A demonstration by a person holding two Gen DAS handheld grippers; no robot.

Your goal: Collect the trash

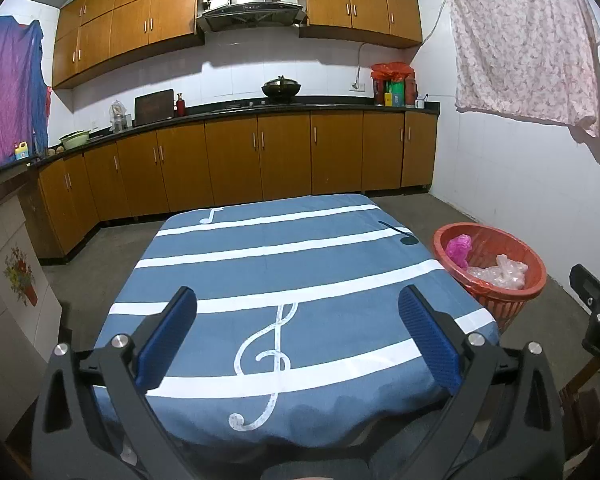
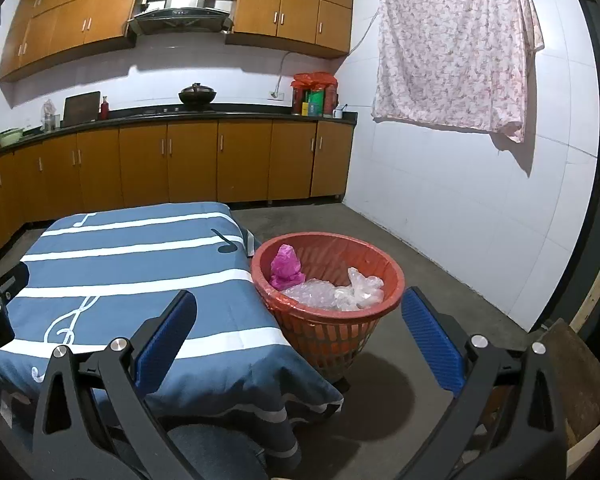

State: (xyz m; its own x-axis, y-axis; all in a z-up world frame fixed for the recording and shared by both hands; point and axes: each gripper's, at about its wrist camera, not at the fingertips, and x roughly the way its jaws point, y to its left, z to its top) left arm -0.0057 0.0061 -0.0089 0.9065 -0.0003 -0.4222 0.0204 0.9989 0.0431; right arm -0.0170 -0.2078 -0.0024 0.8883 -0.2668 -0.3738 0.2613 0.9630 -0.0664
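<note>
Both grippers are hanging wide, empty.
You're finding no trash on the tabletop (image 1: 300,280); check basket (image 2: 328,320) contents.

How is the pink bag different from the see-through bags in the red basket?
The pink bag is bright and solid-coloured; the clear bags are see-through. The pink bag stands up against the basket wall; the clear bags lie lower and spread wider. All are crumpled plastic.
</note>
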